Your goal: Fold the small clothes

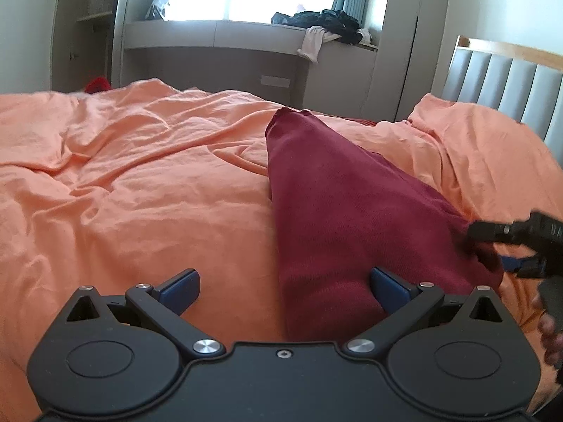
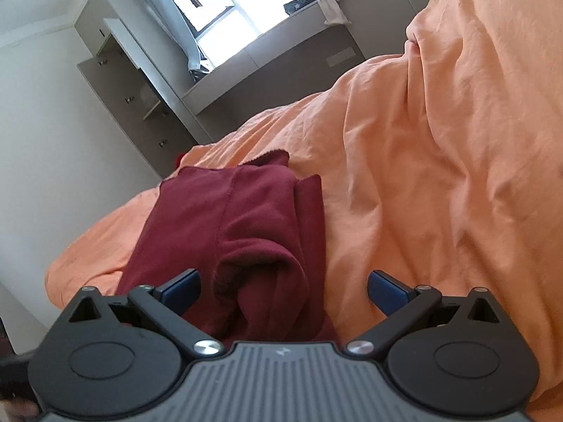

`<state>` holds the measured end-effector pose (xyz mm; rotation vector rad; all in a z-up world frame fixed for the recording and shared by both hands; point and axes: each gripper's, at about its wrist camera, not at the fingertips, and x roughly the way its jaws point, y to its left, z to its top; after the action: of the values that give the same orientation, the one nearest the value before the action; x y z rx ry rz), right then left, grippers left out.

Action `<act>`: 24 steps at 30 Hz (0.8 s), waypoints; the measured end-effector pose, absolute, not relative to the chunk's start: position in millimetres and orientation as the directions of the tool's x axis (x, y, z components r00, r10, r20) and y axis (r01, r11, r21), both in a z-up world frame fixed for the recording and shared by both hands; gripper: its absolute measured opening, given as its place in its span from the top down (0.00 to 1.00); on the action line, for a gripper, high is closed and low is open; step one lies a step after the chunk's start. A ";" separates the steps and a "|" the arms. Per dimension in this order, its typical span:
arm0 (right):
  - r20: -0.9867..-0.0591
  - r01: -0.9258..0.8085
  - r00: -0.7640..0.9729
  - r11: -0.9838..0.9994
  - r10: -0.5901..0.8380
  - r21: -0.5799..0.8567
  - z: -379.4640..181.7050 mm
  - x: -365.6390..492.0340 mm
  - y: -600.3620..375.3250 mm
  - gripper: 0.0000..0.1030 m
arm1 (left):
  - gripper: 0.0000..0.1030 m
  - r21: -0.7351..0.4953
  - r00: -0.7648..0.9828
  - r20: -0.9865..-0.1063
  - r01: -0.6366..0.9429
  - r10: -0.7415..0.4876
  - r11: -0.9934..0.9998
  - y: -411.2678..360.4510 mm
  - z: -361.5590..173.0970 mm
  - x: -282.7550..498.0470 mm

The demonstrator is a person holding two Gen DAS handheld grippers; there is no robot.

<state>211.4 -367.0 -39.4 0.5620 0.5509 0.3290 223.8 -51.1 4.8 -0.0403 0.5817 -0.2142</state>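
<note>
Two tongs, left tongs [image 1: 284,290] and right tongs [image 2: 283,290], both apart, maroon garment [image 1: 337,211] partly hidden beneath.

The maroon garment [image 1: 337,211] looks like matt, fuzzy knit cloth; the orange bedsheet [image 1: 140,176] is smooth, wrinkled fabric.

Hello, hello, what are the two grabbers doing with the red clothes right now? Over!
Left gripper open, right gripper open, neither clamped. Dark red garment lying loosely folded on orange bedding. Nothing in the way.
</note>
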 end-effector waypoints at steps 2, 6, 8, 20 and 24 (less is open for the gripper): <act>-0.393 -0.143 0.817 0.808 0.422 0.571 -37.1 214.4 -367.2 0.00 | 0.00 -0.083 0.822 -0.534 0.184 -0.200 0.979 -51.8 4.4 221.5; -0.410 -0.124 0.814 0.812 0.411 0.570 -39.6 219.9 -361.3 0.00 | 0.00 -0.074 0.822 -0.535 0.185 -0.196 0.980 -51.4 6.6 221.4; -0.407 -0.124 0.813 0.806 0.417 0.578 -41.8 219.9 -360.1 0.00 | 0.00 -0.075 0.819 -0.538 0.188 -0.198 0.979 -50.4 7.6 221.6; -0.394 -0.052 0.816 0.732 0.424 0.679 -55.7 234.9 -373.1 0.00 | 0.00 -0.056 0.802 -0.562 0.209 -0.204 0.976 -52.3 14.9 224.6; -0.402 -0.053 0.824 0.760 0.400 0.647 -54.1 239.2 -364.1 0.00 | 0.00 -0.060 0.800 -0.564 0.209 -0.206 0.976 -52.8 15.3 225.2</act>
<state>239.2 -364.1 -54.1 0.6675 0.5565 0.2610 225.2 -52.8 15.3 0.0057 0.6044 -0.2223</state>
